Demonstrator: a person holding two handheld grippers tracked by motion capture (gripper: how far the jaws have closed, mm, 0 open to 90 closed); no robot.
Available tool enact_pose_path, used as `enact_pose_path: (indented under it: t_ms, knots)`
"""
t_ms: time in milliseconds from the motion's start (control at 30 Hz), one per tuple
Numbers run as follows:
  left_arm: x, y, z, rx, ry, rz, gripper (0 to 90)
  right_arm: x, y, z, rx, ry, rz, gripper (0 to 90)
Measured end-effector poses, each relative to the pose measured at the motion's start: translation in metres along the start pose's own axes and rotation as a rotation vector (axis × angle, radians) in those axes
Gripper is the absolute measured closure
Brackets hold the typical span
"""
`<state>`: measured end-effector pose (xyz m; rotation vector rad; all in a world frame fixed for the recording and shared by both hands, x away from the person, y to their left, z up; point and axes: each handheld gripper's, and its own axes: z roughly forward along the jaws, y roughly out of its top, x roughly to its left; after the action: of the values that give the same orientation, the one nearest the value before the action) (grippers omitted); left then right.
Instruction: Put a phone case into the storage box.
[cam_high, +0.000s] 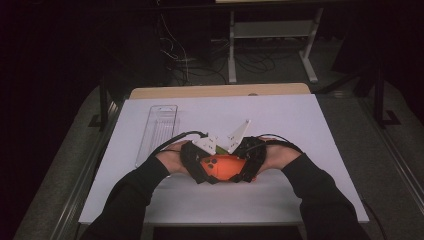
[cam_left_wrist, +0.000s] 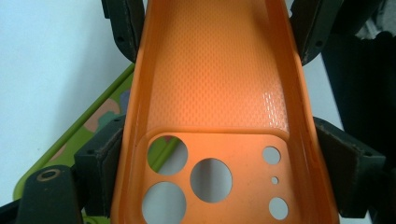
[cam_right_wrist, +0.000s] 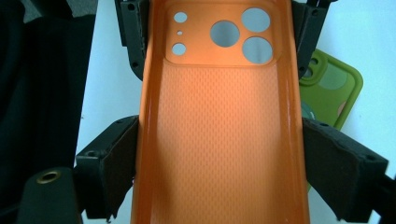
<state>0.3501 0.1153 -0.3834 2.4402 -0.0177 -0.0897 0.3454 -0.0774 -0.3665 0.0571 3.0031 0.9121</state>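
Observation:
An orange phone case (cam_high: 226, 168) with round camera holes is held just above the white table between both grippers, its open inside facing up. My left gripper (cam_high: 200, 169) is shut on its camera end, the black pads (cam_left_wrist: 100, 163) pressing on both long sides of the orange case (cam_left_wrist: 210, 88). My right gripper (cam_high: 248, 161) is shut on the opposite end, its pads (cam_right_wrist: 112, 161) clamping the side walls of the orange case (cam_right_wrist: 219, 135). In each gripper view the other gripper's jaws show at the top, also against the case. A green phone case (cam_right_wrist: 336, 86) lies on the table beneath and beside it.
A clear plastic tray (cam_high: 159, 131) lies on the white table top (cam_high: 290, 120) to the left of the hands. The green phone case (cam_left_wrist: 86, 128) has a patterned face. A wooden edge (cam_high: 220, 91) runs along the far side, with table legs and cables behind.

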Motion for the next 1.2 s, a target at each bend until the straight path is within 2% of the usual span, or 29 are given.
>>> enact_pose_path:
  t_ms: [200, 267, 367, 467, 500, 533, 567, 667, 700, 733, 833, 900, 933, 1000, 1067, 1133, 1200]
  knots:
    - [0.0, 0.001, -0.001, -0.006, -0.008, -0.011, 16.2, -0.001, -0.002, -0.001, -0.04, 0.016, 0.019, 11.3]
    - [0.0, 0.001, -0.001, -0.007, -0.008, -0.028, 16.2, -0.002, -0.002, -0.003, -0.07, 0.004, 0.035, 6.3]
    - [0.001, 0.0, 0.0, 0.006, 0.003, -0.041, 16.3, -0.005, -0.004, -0.008, -0.088, -0.021, 0.054, 3.8]
    - [0.003, -0.002, 0.0, -0.024, 0.011, -0.084, 16.2, -0.008, -0.009, -0.014, -0.096, -0.044, 0.077, 3.6]
    - [0.003, -0.002, 0.0, -0.029, 0.021, -0.105, 16.2, -0.009, -0.01, -0.015, -0.097, -0.052, 0.084, 3.6]
    - [0.004, -0.002, -0.001, -0.021, 0.03, -0.108, 16.2, -0.009, -0.013, -0.017, -0.087, -0.057, 0.124, 3.6]
    - [0.004, -0.003, -0.001, -0.024, 0.041, -0.114, 16.2, -0.01, -0.016, -0.019, -0.092, -0.066, 0.137, 3.6]
    - [0.005, -0.003, -0.003, -0.025, 0.078, -0.115, 16.2, -0.017, -0.025, -0.023, -0.128, -0.099, 0.17, 3.6]
    - [0.005, -0.004, -0.003, -0.029, 0.095, -0.132, 16.2, -0.018, -0.027, -0.025, -0.135, -0.108, 0.181, 3.4]
    - [0.006, -0.004, -0.004, -0.028, 0.109, -0.135, 16.2, -0.019, -0.031, -0.028, -0.142, -0.12, 0.209, 2.9]
    - [0.007, -0.005, -0.005, -0.034, 0.151, -0.188, 16.2, -0.024, -0.038, -0.032, -0.175, -0.15, 0.236, 2.4]
    - [0.007, -0.005, -0.004, -0.033, 0.167, -0.216, 16.2, -0.025, -0.044, -0.035, -0.196, -0.173, 0.294, 2.1]
    - [0.007, -0.005, -0.004, -0.023, 0.175, -0.213, 16.2, -0.025, -0.046, -0.036, -0.205, -0.175, 0.314, 1.7]
    - [0.007, -0.004, -0.003, -0.016, 0.2, -0.241, 16.2, -0.024, -0.049, -0.036, -0.211, -0.178, 0.355, 0.8]
    - [0.007, -0.003, -0.003, -0.006, 0.231, -0.258, 16.2, -0.023, -0.053, -0.034, -0.194, -0.187, 0.365, 0.5]
    - [0.007, -0.003, -0.002, 0.007, 0.253, -0.28, 16.2, -0.021, -0.056, -0.033, -0.2, -0.201, 0.391, 0.2]
    - [0.007, -0.004, -0.002, -0.001, 0.274, -0.313, 16.2, -0.019, -0.058, -0.031, -0.215, -0.207, 0.438, 0.0]
